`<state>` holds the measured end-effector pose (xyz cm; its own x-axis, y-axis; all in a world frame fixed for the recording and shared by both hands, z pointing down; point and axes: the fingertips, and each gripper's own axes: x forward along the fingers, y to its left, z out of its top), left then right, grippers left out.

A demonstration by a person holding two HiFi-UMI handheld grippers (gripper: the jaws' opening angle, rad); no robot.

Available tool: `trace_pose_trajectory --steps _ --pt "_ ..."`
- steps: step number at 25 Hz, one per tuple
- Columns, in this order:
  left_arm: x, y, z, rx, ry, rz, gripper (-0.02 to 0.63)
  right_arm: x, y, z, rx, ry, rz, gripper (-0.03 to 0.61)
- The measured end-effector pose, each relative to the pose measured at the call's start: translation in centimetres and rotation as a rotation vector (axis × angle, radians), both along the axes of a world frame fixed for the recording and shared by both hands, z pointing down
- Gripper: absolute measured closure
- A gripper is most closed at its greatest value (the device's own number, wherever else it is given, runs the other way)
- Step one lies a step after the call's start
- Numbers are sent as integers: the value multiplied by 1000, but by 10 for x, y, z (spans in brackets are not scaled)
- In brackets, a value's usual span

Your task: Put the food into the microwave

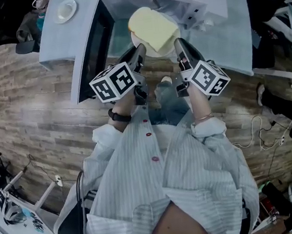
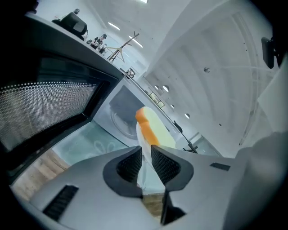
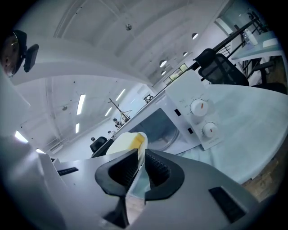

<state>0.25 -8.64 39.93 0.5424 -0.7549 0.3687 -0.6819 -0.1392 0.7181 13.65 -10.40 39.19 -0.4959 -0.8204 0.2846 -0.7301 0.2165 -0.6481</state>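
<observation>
Yellow food (image 1: pixel 151 28), a soft-looking block with an orange-brown edge, lies on a white plate (image 1: pixel 167 46). I hold the plate right at the mouth of the open microwave (image 1: pixel 195 0). I cannot tell whether its far edge is already past the opening.

My left gripper (image 1: pixel 139 51) is clamped on the plate's rim, on the side nearer to the microwave's door (image 1: pixel 94 51), which is swung fully open. In the left gripper view the dark ribbed pads (image 2: pixel 130 164) press on the thin rim from both sides. The jaws are only narrowly apart, and nothing except the rim is between them.

My right gripper (image 1: pixel 178 44) grasps the opposite rim, on the side nearer to the microwave's two knobs (image 3: pixel 199 107). In the right gripper view its jaws are also almost together, with the rim pinched between them and the food just beyond the tips.

The plate is carried only by the two grippers and touches nothing else that I can see. The microwave stands on a table (image 1: pixel 56 43) with a pale cover.
</observation>
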Motion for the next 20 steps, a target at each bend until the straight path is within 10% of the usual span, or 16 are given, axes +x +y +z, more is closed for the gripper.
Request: trace_pose_trajectory --steps 20 --pt "10 -10 -1 -26 6 -244 543 1 -40 5 -48 11 -255 515"
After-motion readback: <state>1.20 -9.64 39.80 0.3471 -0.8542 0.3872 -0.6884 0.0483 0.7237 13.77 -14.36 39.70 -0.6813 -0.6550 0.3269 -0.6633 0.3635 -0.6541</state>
